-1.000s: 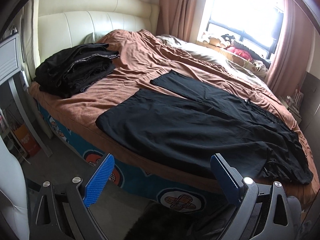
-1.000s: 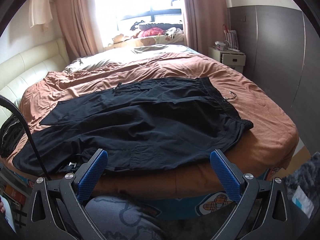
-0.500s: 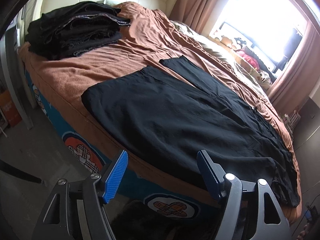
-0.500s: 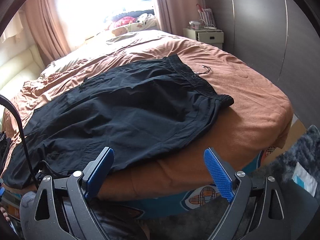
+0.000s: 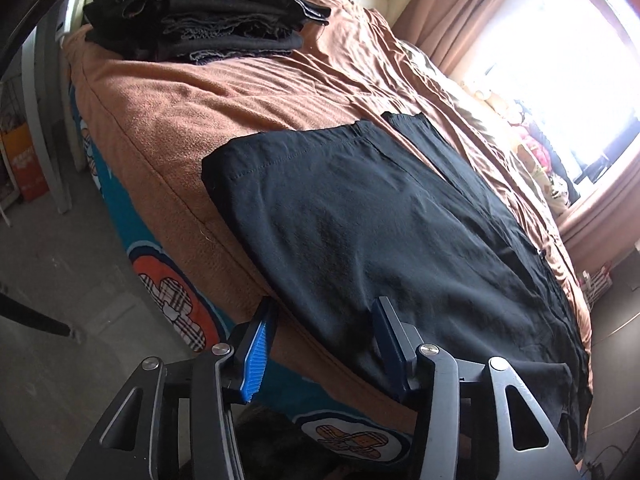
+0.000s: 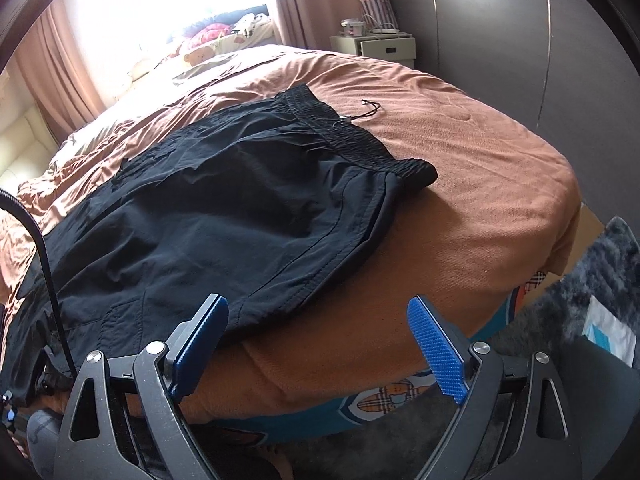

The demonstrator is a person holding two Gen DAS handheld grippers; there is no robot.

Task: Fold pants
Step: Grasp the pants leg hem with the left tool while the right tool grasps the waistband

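Note:
Black pants (image 5: 360,216) lie spread flat along the near edge of a bed with a brown cover (image 5: 192,112). In the left wrist view the leg hems point toward the headboard. My left gripper (image 5: 320,320) hovers at the near edge of the closer leg, its jaws closing, with the fabric's edge between the blue pads but not pinched. In the right wrist view the pants (image 6: 224,200) show their elastic waistband (image 6: 360,140) and drawstring. My right gripper (image 6: 320,320) stands open just short of the hip-side hem, holding nothing.
A stack of folded dark clothes (image 5: 200,12) sits near the cream headboard. A teal patterned bed skirt (image 5: 168,292) hangs below the mattress edge. A bedside cabinet (image 6: 376,46), a dark wardrobe wall (image 6: 520,40) and a grey rug (image 6: 592,280) lie to the right.
Both grippers have dropped toward the bed's near edge and come close to the pants. The left jaws have narrowed markedly; the right stayed wide.

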